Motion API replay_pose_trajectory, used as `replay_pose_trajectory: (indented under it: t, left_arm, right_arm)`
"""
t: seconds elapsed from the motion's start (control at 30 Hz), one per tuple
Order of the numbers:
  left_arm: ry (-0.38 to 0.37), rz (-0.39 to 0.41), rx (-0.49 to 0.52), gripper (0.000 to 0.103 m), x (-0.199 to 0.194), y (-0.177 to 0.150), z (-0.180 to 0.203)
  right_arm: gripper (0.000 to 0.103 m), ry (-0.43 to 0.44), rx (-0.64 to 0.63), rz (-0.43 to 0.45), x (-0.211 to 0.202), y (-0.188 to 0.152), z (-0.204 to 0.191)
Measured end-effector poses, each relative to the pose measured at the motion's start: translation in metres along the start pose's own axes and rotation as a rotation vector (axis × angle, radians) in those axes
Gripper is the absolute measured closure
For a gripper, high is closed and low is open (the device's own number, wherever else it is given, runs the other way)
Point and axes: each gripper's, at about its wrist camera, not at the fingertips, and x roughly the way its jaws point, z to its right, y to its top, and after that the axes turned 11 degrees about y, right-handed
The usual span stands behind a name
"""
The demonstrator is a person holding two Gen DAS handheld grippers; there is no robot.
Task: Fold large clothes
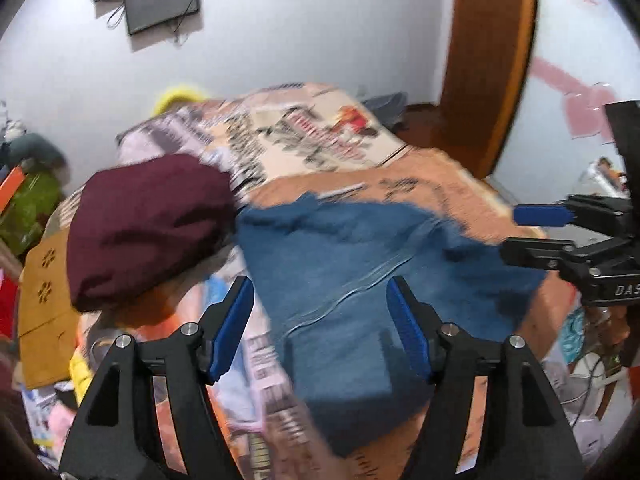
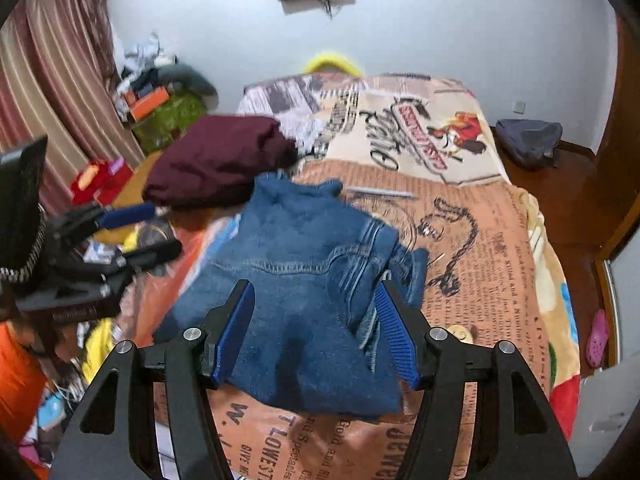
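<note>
Two garments on my bed
One denim jacket (image 2: 304,280) and one maroon garment (image 2: 216,156); my left gripper (image 1: 320,320) and right gripper (image 2: 316,320) hover spread, gripping nothing.

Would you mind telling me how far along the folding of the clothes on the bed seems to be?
Done: the maroon garment lies bundled at the bed's edge, apparently finished. In hand: nothing; the denim jacket lies flat on the printed blanket, partly folded, and the left gripper and right gripper are open above it. Left: the jacket's remaining folds, probably, then stacking.
</note>
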Motion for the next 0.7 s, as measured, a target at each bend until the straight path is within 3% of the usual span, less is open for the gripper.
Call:
replay_pose_trajectory:
  t: [0.27,0.4,0.57,0.7]
  left_arm:
    - [0.007,-0.074,-0.056,0.035,0.025,-0.03,-0.014]
    - [-0.006,-0.118,-0.039,0.035,0.038,-0.046,-0.005]
    - [-0.002,-0.121,-0.069,0.034,0.048,-0.069,0.003]
    - [-0.017,-0.144,-0.073,0.035,0.046,-0.062,-0.003]
  right_arm:
    - [0.044,-0.124,0.022,-0.07,0.011,-0.022,0.03]
    - [0.028,-0.105,0.088,-0.078,0.012,-0.043,0.058]
    - [0.028,-0.016,0.214,-0.057,0.011,-0.06,0.072]
    - [0.028,-0.055,0.187,-0.086,0.008,-0.047,0.059]
